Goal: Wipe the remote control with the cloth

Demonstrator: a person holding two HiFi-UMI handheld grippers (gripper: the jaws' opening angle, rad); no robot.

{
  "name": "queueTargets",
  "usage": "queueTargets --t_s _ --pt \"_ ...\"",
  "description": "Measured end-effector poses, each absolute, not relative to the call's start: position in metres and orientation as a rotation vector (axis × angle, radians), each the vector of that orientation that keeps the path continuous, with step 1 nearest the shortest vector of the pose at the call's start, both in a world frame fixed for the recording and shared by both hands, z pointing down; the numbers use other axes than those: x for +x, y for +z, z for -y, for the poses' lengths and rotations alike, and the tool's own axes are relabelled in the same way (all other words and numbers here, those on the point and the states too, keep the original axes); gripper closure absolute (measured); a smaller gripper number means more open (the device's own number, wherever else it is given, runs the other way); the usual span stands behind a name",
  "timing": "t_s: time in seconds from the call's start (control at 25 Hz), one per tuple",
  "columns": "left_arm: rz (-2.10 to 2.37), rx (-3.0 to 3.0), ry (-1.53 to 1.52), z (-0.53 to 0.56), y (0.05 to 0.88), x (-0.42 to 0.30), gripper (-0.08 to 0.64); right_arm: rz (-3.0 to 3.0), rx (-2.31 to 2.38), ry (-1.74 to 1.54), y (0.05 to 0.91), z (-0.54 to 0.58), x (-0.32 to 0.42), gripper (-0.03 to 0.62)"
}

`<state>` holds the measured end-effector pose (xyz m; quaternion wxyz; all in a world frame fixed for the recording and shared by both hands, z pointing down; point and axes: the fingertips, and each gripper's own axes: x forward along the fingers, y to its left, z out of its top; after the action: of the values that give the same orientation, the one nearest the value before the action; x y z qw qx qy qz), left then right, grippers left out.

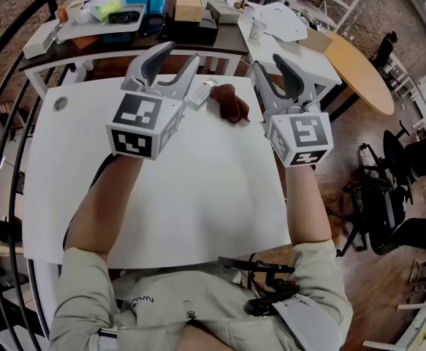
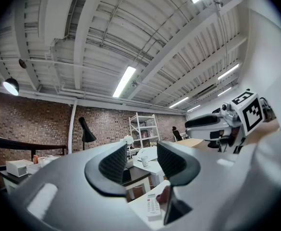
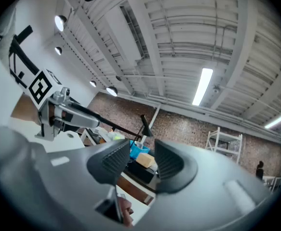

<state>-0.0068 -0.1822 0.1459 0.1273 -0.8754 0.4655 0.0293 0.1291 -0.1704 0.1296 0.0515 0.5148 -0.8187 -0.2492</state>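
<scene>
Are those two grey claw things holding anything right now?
Nothing is held. The left gripper and right gripper hang open and empty above the white table; the white remote control and crumpled brown cloth lie on it untouched.

Both grippers hang above the white tabletop, jaws apart and empty: the left gripper over the white remote control, the right gripper beside the crumpled brown cloth lying just right of the remote.
</scene>
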Motion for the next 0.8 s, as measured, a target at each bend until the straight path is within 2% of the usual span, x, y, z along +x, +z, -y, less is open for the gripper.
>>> queueTargets --t_s 0.28,0.56,0.72,0.8 --pt "-1.348 -2.694 0.002 0.251 0.172 0.019 0.277 2.583 1.598 -0.547 0.139 0.237 0.129 0.378" --pt "-1.366 -2.829 -0.267 0.29 0.27 0.034 0.223 2.571 1.49 -0.282 0.207 0.282 0.134 0.34" --pt "-1.309 -2.863 -0.441 0.303 0.305 0.049 0.187 2.423 1.303 -0.207 0.259 0.302 0.122 0.301" --pt "-1.286 -2.878 -0.518 0.307 0.32 0.053 0.177 2.351 1.226 -0.174 0.281 0.309 0.118 0.301"
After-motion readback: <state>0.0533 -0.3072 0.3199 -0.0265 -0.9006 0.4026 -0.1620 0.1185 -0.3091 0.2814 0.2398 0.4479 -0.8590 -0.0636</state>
